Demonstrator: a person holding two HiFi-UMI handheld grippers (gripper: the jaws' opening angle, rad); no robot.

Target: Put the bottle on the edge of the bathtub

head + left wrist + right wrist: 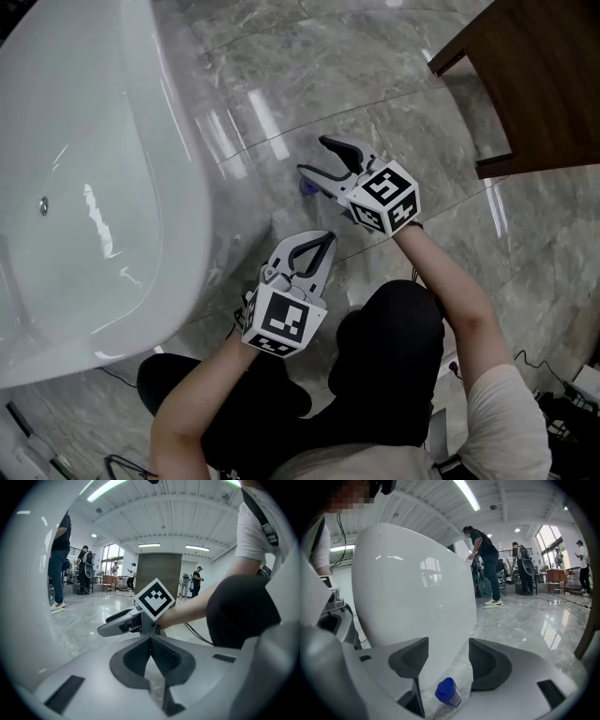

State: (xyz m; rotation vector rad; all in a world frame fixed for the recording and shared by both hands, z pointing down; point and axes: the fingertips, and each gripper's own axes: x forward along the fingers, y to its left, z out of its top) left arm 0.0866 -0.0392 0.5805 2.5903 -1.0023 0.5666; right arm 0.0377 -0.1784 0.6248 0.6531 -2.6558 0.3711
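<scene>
Right gripper (447,654) gaping wide over the bottle (447,693)
I am holding its jaws apart either side of the blue-capped bottle on the floor (394,103), bathtub (178,187) at its nine o'clock; left gripper (151,645) is sitting closed, empty.

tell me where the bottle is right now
The bottle is down on the marble floor beside the bathtub's outer wall, between the open jaws of the right gripper. The head view shows only its blue cap.
</scene>
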